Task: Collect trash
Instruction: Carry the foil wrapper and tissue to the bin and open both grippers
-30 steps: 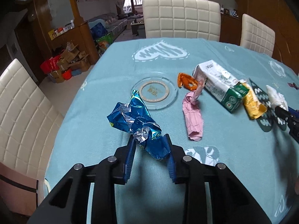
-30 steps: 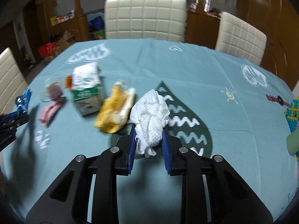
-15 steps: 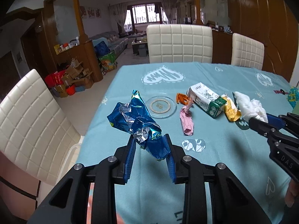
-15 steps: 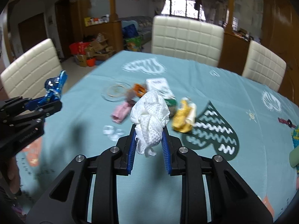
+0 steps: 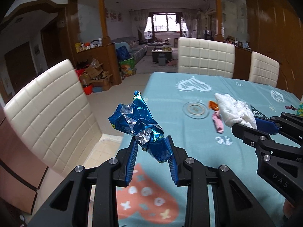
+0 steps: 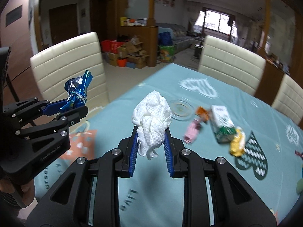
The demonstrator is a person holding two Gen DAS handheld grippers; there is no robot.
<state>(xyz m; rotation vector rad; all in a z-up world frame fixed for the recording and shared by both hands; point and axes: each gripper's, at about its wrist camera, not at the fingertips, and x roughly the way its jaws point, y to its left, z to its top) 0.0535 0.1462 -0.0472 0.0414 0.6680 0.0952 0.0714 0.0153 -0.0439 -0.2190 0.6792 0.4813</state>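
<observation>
Left gripper (image 5: 151,145): jaws closed on a crumpled blue foil wrapper (image 5: 139,122), held in the air over the near left edge of the table (image 5: 170,98).
Right gripper (image 6: 151,140): jaws closed on a wadded white paper towel (image 6: 152,121) (lifted off the table, above its near side).
Left on the table: 1 pink wrapper (image 6: 193,130), 1 orange wrapper (image 6: 201,112), 1 green-and-white pack (image 6: 222,121) and 1 yellow wrapper (image 6: 237,141), all past the towel, beside a clear glass coaster (image 6: 180,109).
Beside the table: 3 cream chairs (image 6: 68,68).
</observation>
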